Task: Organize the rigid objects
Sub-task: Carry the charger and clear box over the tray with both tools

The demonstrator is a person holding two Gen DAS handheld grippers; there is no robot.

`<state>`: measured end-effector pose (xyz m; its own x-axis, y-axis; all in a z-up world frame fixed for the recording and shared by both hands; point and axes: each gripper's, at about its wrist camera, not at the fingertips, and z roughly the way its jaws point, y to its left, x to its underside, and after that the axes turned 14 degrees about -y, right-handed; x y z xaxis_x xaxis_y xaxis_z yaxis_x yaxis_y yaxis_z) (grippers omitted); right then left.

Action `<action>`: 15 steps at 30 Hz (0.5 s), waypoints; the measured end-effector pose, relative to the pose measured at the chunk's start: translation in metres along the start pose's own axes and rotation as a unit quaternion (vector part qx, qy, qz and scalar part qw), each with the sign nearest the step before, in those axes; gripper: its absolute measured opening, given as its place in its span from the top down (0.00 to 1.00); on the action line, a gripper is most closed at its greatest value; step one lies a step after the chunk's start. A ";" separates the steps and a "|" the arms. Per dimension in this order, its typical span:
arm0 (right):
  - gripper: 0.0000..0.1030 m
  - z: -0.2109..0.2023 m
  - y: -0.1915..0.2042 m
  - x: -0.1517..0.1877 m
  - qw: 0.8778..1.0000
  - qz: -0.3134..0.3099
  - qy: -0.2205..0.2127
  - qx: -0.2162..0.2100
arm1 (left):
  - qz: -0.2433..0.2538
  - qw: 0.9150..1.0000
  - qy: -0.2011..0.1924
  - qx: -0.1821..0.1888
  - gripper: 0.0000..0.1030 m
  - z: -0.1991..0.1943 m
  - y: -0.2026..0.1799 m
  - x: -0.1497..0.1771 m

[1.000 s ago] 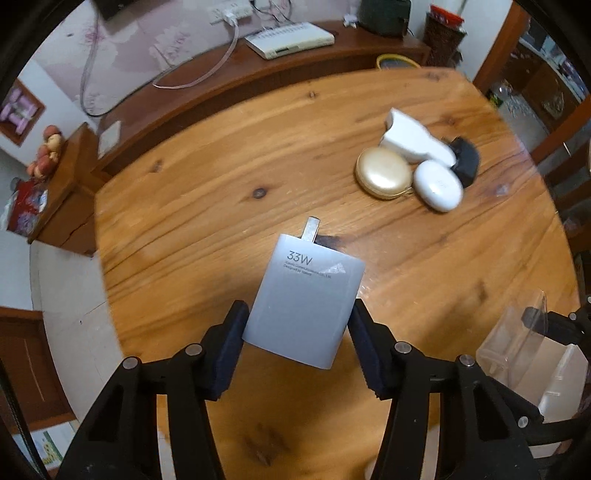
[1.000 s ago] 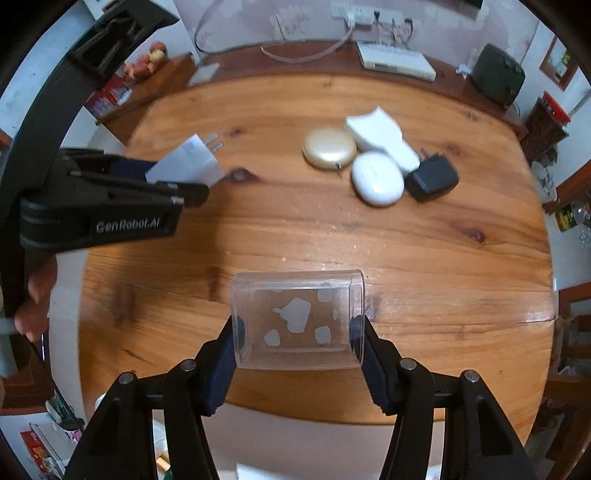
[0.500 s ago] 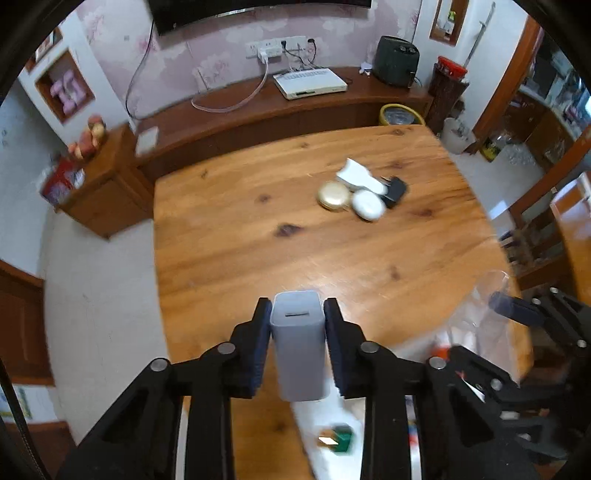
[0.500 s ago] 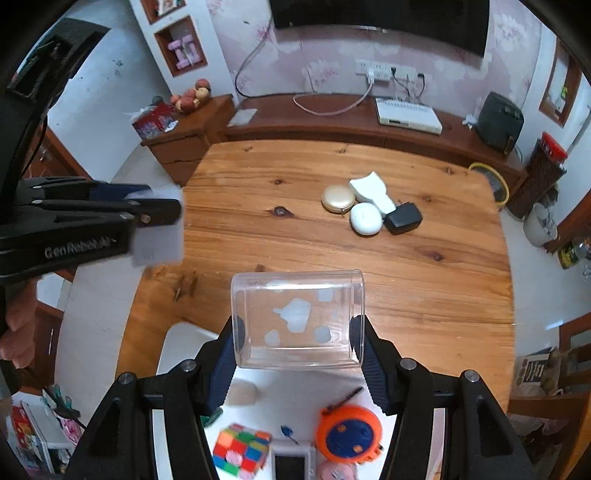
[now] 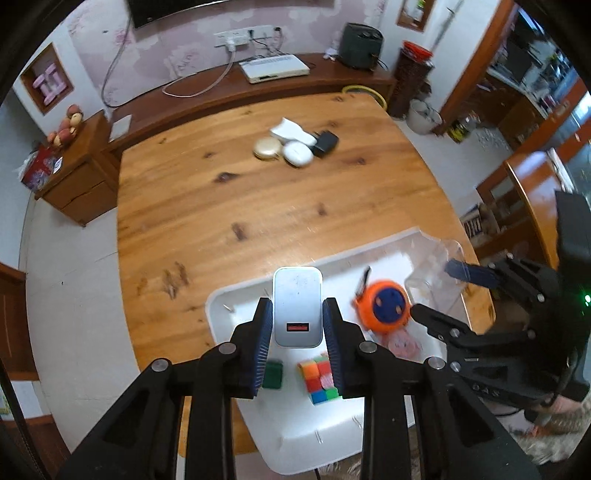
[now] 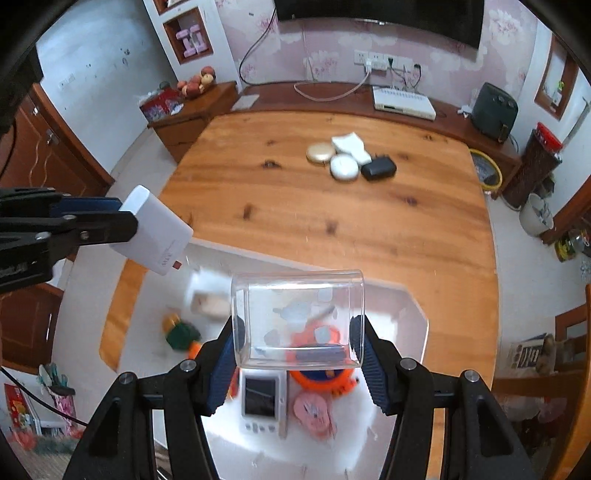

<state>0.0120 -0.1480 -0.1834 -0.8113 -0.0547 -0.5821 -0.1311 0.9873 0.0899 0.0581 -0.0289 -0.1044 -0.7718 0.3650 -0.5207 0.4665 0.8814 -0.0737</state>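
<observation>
The left gripper [image 5: 297,334] clamps a white USB charger [image 5: 297,306] above the white tray [image 5: 229,306]; the right gripper [image 6: 297,354] pinches a clear plastic box [image 6: 297,317] over the tray's orange reel [image 5: 382,310]. Best to lower the charger into bare tray space (beside the Rubik's cube [image 5: 319,378]) before loosening the grip.

I see a pink floral-papered wall [image 6: 332,48] at the top of the frame, a dark television [image 6: 380,9] mounted on it and a white power strip [image 6: 384,59] beneath. A long dark wooden sideboard [image 6: 332,99] runs below. The wooden tabletop [image 6: 295,206] fills the centre; pale floor [image 5: 70,277] lies at left.
</observation>
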 end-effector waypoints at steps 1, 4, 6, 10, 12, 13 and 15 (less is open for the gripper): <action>0.41 0.001 -0.001 0.005 1.000 -0.001 0.004 0.001 | 0.002 1.000 0.003 0.003 0.71 0.001 -0.004 0.005; 0.41 0.005 -0.005 0.023 1.000 0.001 0.017 0.005 | 0.005 1.000 0.018 0.014 0.71 0.009 -0.015 0.021; 0.41 0.006 -0.007 0.033 1.000 0.004 0.024 0.004 | 0.011 0.999 0.027 0.019 0.71 0.017 -0.023 0.032; 0.41 0.010 -0.009 0.051 0.999 -0.003 0.037 0.008 | 0.026 0.999 0.034 0.018 0.71 0.025 -0.034 0.051; 0.41 0.012 -0.008 0.060 0.999 -0.007 0.046 0.007 | 0.029 0.999 0.041 0.020 0.71 0.030 -0.039 0.058; 0.41 0.013 -0.008 0.064 0.999 -0.008 0.052 0.005 | 0.028 0.998 0.045 0.022 0.71 0.033 -0.041 0.062; 0.41 0.015 -0.006 0.072 0.998 -0.013 0.064 -0.002 | 0.025 0.998 0.050 0.026 0.71 0.037 -0.043 0.066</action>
<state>-0.0372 -0.1555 -0.2385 -0.8738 -0.0993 -0.4760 -0.1551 0.9847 0.0793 0.0035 -0.0535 -0.1670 -0.7853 0.4388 -0.4368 0.5255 0.8454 -0.0954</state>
